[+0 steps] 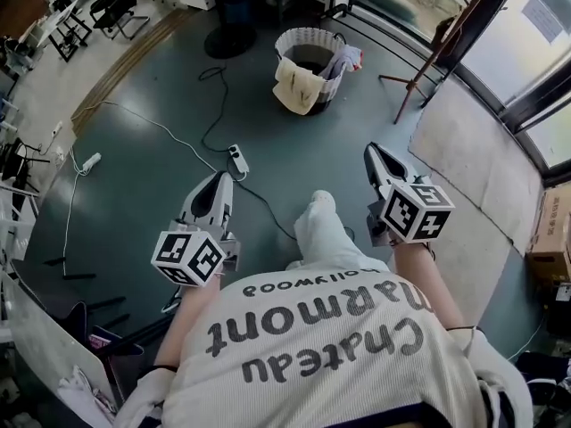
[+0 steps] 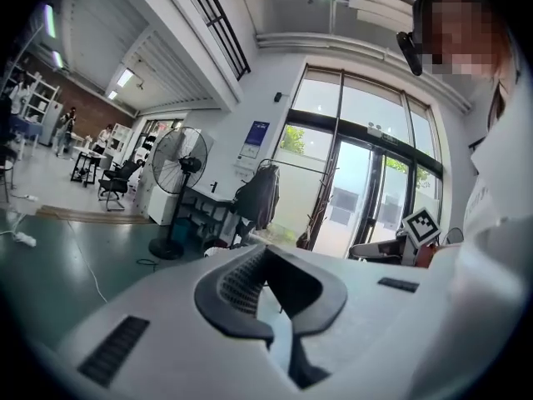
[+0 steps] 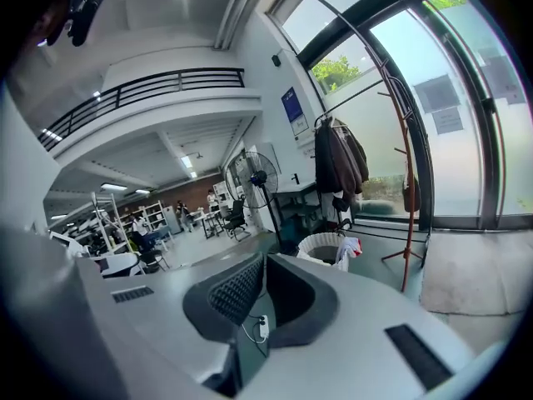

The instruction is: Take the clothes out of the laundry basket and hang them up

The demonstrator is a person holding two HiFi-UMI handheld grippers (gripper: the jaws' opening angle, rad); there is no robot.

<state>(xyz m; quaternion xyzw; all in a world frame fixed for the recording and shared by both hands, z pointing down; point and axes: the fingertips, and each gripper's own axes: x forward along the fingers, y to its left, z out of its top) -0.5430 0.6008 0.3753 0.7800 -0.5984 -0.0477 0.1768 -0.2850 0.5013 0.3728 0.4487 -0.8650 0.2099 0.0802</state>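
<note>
The white laundry basket [image 1: 310, 41] stands on the floor a few steps ahead, with a cream cloth [image 1: 296, 87] draped over its near rim and a pale pink garment [image 1: 344, 59] over its right rim. The right gripper view shows the basket [image 3: 326, 247] beyond the jaws. A red-brown coat stand [image 1: 426, 56] rises to the basket's right, and a dark jacket [image 3: 337, 161] hangs on the coat stand [image 3: 393, 148]. My left gripper [image 1: 220, 178] and right gripper [image 1: 373, 150] are held level in front of me, both shut and holding nothing, far short of the basket.
A power strip [image 1: 237, 158] and its cables lie on the floor between me and the basket. A pedestal fan [image 2: 179, 182] stands ahead on the left. A pale mat [image 1: 473, 163] lies by the glass doors on the right. Desks and chairs [image 1: 111, 7] fill the far left.
</note>
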